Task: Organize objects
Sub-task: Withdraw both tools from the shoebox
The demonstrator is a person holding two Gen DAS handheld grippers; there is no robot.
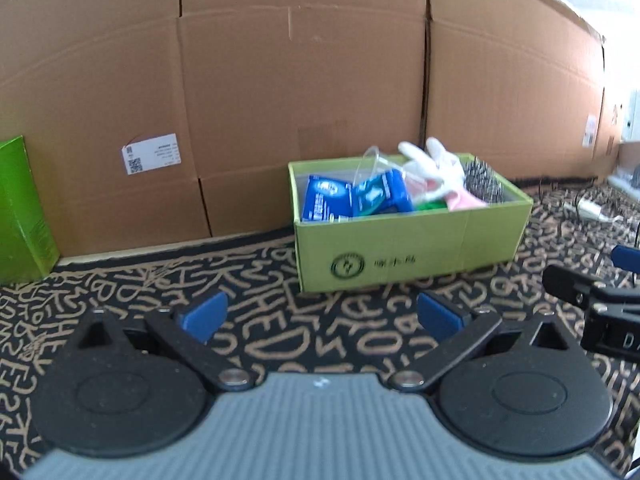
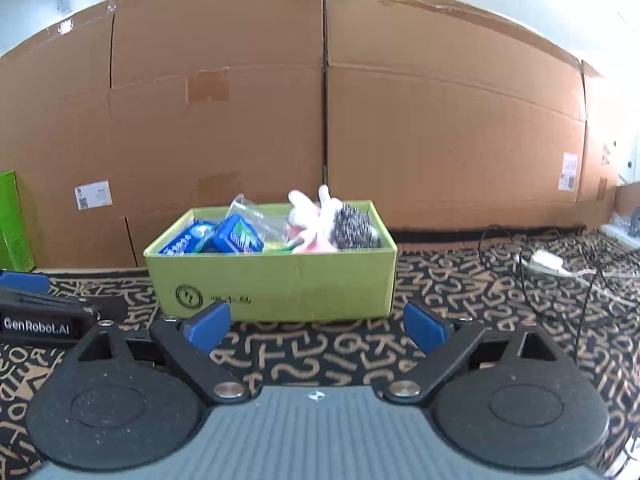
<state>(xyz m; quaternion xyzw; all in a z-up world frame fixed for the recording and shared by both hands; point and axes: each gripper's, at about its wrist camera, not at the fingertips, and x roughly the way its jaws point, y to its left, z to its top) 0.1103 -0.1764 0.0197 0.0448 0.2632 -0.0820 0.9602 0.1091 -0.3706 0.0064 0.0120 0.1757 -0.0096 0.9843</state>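
A light green cardboard box [image 1: 408, 248] stands on the patterned carpet against the cardboard wall; it also shows in the right wrist view [image 2: 280, 288]. In it lie blue packets [image 1: 326, 196] [image 2: 236, 238], a clear plastic bag [image 2: 250, 210], a white and pink rubber glove [image 1: 434, 170] [image 2: 310, 210] and a steel wool ball [image 1: 482, 182] [image 2: 354, 226]. My left gripper [image 1: 320, 318] is open and empty, a short way in front of the box. My right gripper [image 2: 318, 326] is open and empty, just before the box's front wall.
Large brown cardboard boxes [image 1: 280, 100] form the back wall. A bright green box [image 1: 20, 212] stands at the far left. Black cables and a white power adapter [image 2: 546, 262] lie on the carpet at the right. The right gripper's body [image 1: 592, 300] is beside the left one.
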